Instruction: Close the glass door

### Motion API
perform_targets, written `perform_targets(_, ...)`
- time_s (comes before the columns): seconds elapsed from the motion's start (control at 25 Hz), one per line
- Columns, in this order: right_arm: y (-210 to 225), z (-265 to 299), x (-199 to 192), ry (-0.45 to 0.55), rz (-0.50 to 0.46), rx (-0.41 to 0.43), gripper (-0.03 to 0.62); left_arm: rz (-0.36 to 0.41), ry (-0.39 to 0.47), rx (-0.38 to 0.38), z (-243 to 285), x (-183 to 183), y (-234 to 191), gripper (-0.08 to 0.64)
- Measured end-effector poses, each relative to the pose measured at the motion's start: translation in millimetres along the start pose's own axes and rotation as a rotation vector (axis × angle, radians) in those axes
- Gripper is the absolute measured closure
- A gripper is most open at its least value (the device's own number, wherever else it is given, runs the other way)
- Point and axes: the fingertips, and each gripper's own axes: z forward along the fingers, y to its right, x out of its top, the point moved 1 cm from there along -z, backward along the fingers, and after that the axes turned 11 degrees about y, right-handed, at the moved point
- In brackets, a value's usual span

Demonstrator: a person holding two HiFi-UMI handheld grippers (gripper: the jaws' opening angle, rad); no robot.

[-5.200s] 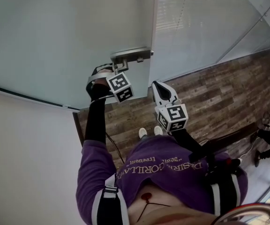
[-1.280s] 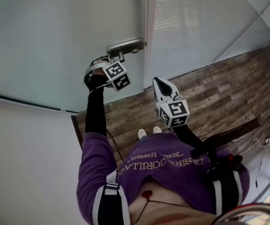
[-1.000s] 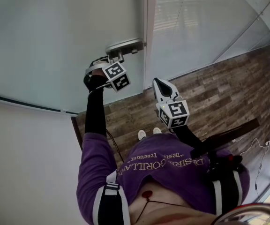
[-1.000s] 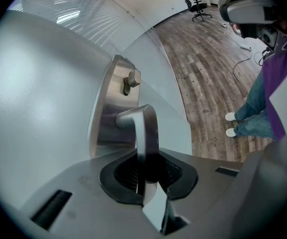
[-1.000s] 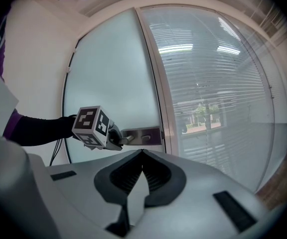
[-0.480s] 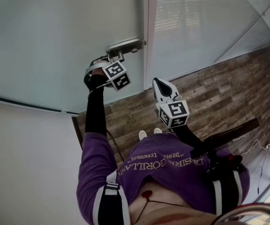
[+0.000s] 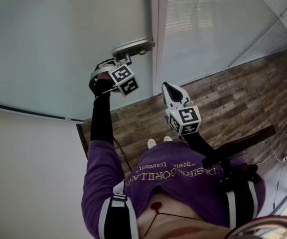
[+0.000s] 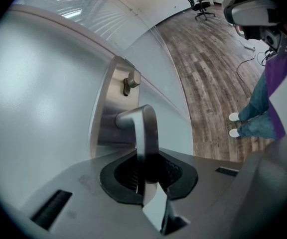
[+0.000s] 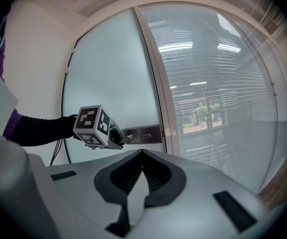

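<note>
Head view first: at the far left is a white wall [image 7: 24, 173], then the frosted glass door [image 7: 59, 39], standing upright ahead of the person. Near the door's right edge sits the metal handle plate [image 7: 132, 48]. The left gripper [image 7: 117, 62] is clamped on the lever handle [image 8: 143, 126]. In the left gripper view the lever runs down between the dark pads, which grip it on both sides. Just right of the plate, the door's edge lies against the pale frame post [image 7: 158, 34] with no gap that I can make out. So the door looks shut, or as good as shut, though I cannot tell whether the latch has caught. Further right and nearer the person, the right gripper [image 7: 169, 91] hangs free in the air, its jaws together on nothing. It points toward the fixed glazed panel with blinds [image 7: 208, 24]. What seems left is to let go of the lever and draw the hand away.
</note>
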Motion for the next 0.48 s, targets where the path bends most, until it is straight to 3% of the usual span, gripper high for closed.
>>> perform_targets(0.48,-2.5,1.0,2.3,0.014,0.0,0.015,0.595,-0.005,0.008,0.016,-3.8,0.2,-1.3,0.518)
